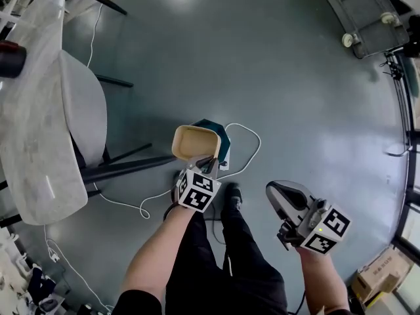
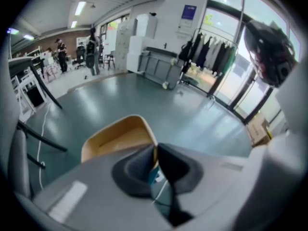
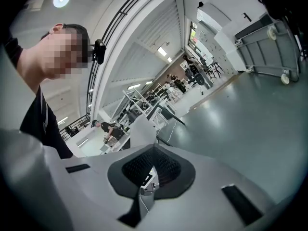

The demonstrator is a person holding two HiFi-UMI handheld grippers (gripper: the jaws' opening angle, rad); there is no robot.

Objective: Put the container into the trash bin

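Glossy grey-green floor [image 1: 282,77]. Marble-topped bench [image 1: 33,136] along the left edge, with a pale chair [image 1: 85,110] drawn up beside it. White cable [image 1: 259,146] loops over the floor. Wheeled cart [image 1: 361,8] at the far corner. Cardboard boxes [image 1: 380,277] lower right. Coats on a rack [image 2: 211,54] by the windows.

From twelve to three o'clock the grey floor [image 1: 262,64] lies open as far as a wheeled cart [image 1: 361,12] at one o'clock. At nine o'clock a marble-topped table [image 1: 33,123] and a grey chair [image 1: 85,110] close that side, the chair's dark legs [image 1: 125,166] reaching in near the teal trash bin [image 1: 221,140] at centre. A white cable [image 1: 252,143] loops on the floor beside the bin. Cardboard boxes [image 1: 380,281] stand at four o'clock.
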